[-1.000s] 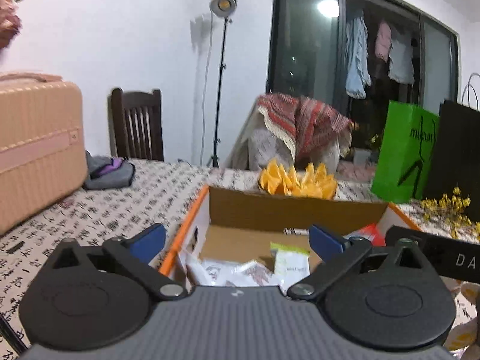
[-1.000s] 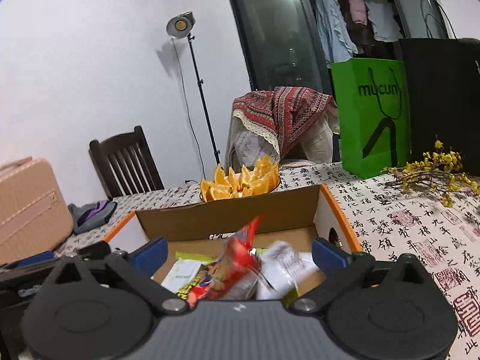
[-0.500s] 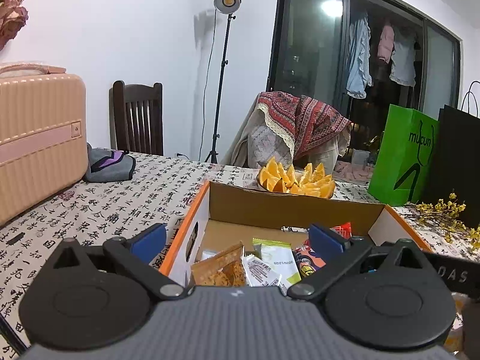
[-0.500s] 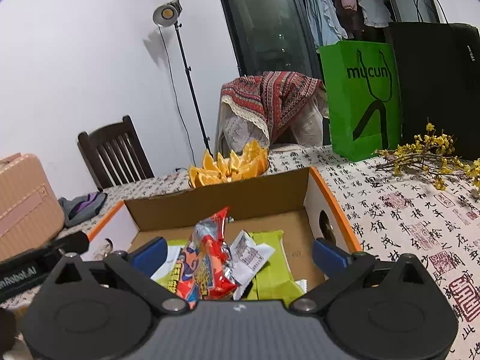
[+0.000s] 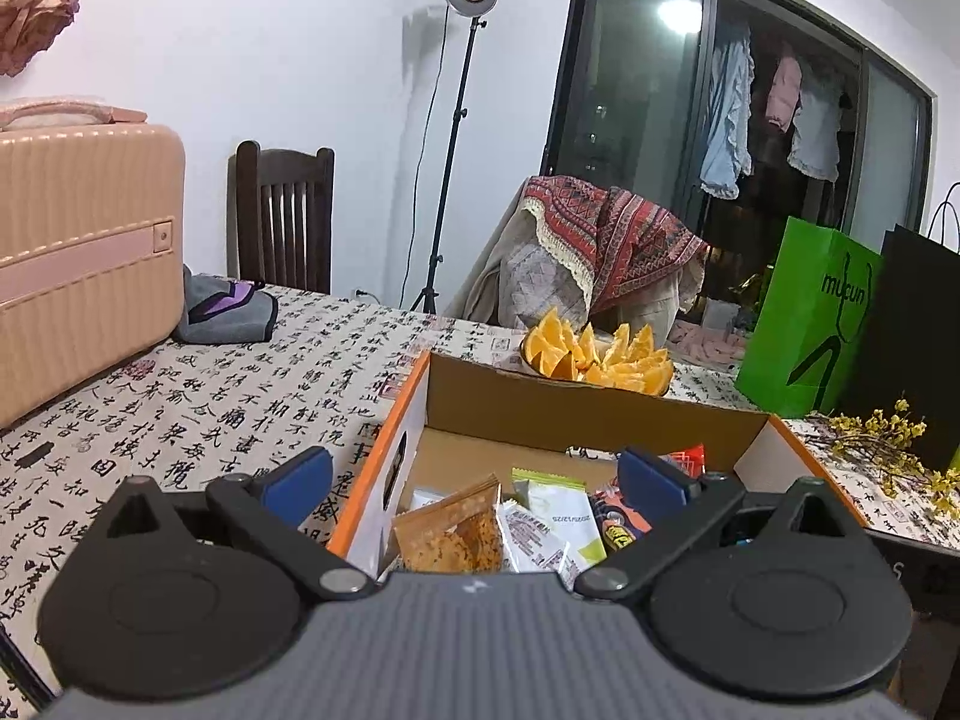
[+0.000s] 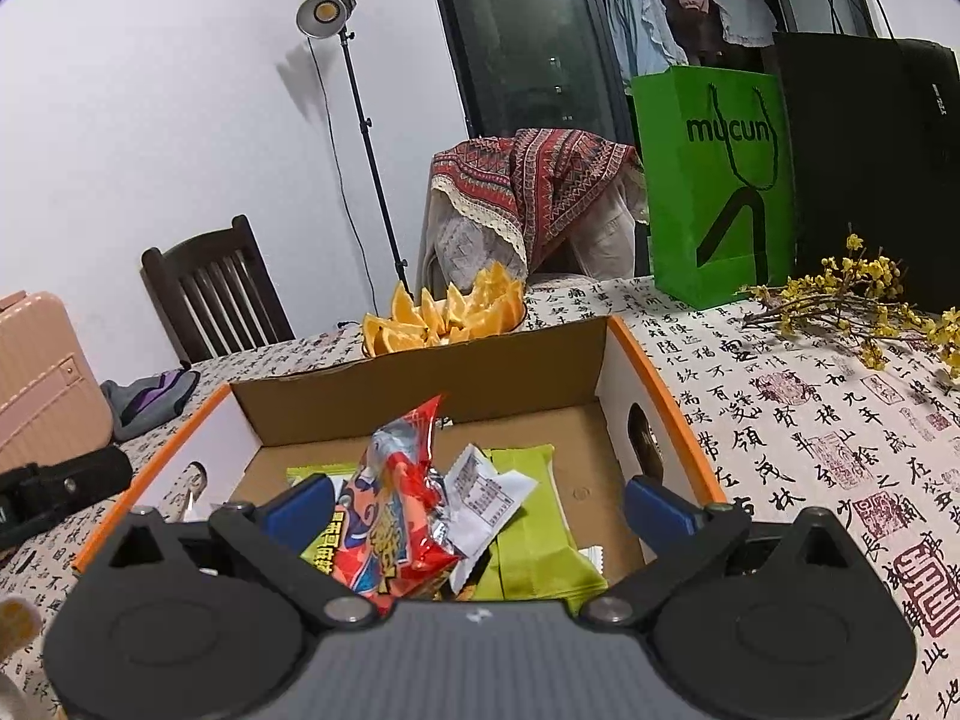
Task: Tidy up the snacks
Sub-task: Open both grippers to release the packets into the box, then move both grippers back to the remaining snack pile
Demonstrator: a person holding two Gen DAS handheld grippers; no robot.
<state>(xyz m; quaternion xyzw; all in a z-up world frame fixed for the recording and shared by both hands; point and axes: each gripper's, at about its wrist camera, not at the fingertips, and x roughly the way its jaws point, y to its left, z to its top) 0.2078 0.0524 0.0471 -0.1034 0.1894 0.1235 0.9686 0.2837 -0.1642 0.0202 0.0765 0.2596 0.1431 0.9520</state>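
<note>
An orange-rimmed cardboard box (image 5: pixel 591 414) (image 6: pixel 420 384) sits on the table and holds several snack packets. In the left wrist view an orange cracker pouch (image 5: pixel 453 531) and a white and green packet (image 5: pixel 555 516) lie in it. In the right wrist view a red packet (image 6: pixel 396 510), a white wrapper (image 6: pixel 486 495) and a green pack (image 6: pixel 531 540) lie in it. My left gripper (image 5: pixel 474 477) hangs open above the box's near left corner, nothing between its fingers. My right gripper (image 6: pixel 477 504) is open over the packets and grips none.
A bowl of orange wedges (image 5: pixel 597 354) (image 6: pixel 447 312) stands just behind the box. A pink suitcase (image 5: pixel 78 252) and a grey pouch (image 5: pixel 225 309) lie at left. A green bag (image 6: pixel 714 192), a black bag (image 6: pixel 870 162) and yellow flower twigs (image 6: pixel 852 300) stand at right. Chairs stand behind the table.
Both grippers have risen and drawn back a little from the box. The red packet, upright between the right fingers a second ago, now rests in the box. More packets show in the left view.
</note>
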